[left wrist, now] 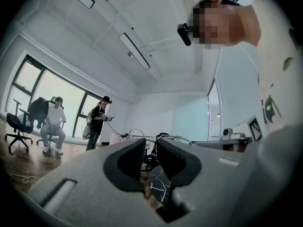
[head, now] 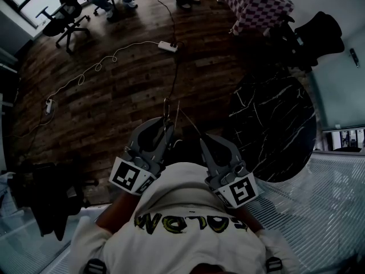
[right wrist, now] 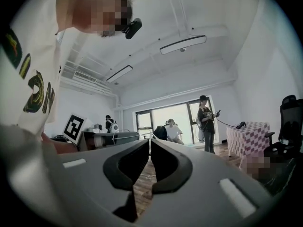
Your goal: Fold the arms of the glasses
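No glasses show in any view. In the head view both grippers are held close against the person's white printed shirt [head: 188, 221], pointing away over the wooden floor. The left gripper [head: 167, 123] is at left of centre, with its marker cube below it. The right gripper [head: 206, 142] is beside it, its marker cube at lower right. In the left gripper view the left gripper [left wrist: 150, 143] has its jaws nearly together with nothing between them. In the right gripper view the right gripper [right wrist: 149, 143] has its tips touching and holds nothing.
A round black marble table [head: 274, 130] stands to the right. A checkered cloth table [head: 256, 1] is at the far right, and an office chair [head: 63, 19] at the far left. A power strip [head: 168, 46] with cables lies on the floor. People stand and sit by the windows.
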A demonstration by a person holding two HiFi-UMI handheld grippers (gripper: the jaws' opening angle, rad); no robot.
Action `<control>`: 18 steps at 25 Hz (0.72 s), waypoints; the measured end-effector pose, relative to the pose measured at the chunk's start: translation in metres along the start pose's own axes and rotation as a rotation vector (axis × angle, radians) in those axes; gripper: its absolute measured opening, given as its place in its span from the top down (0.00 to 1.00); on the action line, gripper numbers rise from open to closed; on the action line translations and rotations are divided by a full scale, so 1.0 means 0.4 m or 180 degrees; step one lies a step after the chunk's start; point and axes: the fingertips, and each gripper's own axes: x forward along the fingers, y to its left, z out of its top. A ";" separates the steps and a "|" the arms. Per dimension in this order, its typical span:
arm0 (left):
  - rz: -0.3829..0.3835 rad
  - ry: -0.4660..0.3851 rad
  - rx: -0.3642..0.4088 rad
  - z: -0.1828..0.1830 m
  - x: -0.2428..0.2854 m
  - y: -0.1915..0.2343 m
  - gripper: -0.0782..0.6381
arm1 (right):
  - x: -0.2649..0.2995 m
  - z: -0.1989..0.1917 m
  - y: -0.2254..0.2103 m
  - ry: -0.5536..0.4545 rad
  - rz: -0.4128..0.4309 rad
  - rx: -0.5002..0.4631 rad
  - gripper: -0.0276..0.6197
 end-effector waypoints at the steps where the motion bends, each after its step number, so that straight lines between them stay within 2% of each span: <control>1: 0.0005 -0.0003 0.0002 0.001 0.001 0.001 0.78 | 0.001 -0.002 0.007 -0.0002 0.0026 0.0024 0.93; 18: 0.0024 -0.0066 -0.0026 0.020 0.018 -0.005 0.78 | 0.027 0.007 0.097 -0.0017 0.0372 0.0166 0.93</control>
